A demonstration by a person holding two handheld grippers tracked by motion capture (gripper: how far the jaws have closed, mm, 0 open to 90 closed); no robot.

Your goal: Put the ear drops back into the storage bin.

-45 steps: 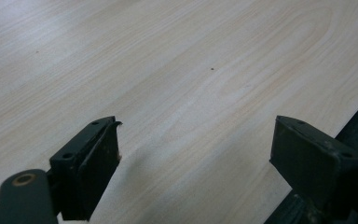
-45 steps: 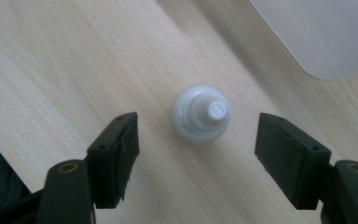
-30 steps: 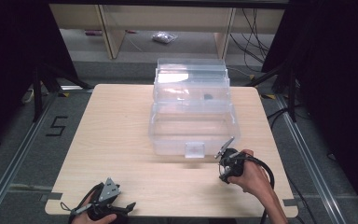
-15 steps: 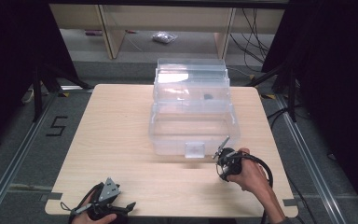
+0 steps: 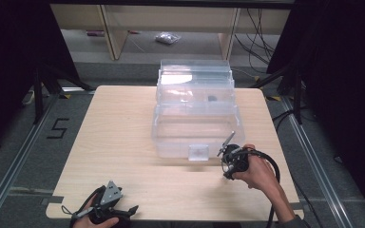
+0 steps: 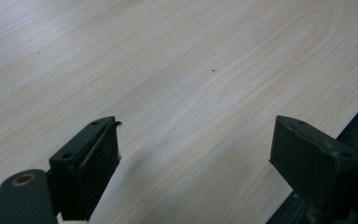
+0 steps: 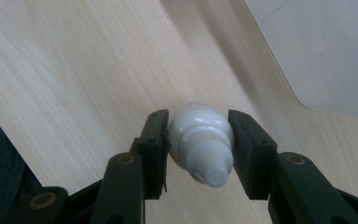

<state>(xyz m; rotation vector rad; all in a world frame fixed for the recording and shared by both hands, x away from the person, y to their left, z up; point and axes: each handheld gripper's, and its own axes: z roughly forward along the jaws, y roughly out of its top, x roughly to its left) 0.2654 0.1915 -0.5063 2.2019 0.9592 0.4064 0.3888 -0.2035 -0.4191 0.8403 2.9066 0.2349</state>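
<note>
Bottle (image 7: 200, 142), small, white and plastic, is gripped between the jaws of the right hand-held gripper (image 7: 199, 149), just above the surface (image 5: 123, 128) near its front right, beside the clear box (image 5: 195, 118). The jaws have just been closing and are now pressed on its shoulder from both sides, the ribbed cap and nozzle pointing back toward the camera. It is judged to be light, fairly stiff and smooth, so slipping is likely if it is pinched on the rounded shoulder; a hold lower on the straight body would be surer. The left hand-held gripper (image 6: 196, 154) is held wide open and empty over bare wood at the front left.
</note>
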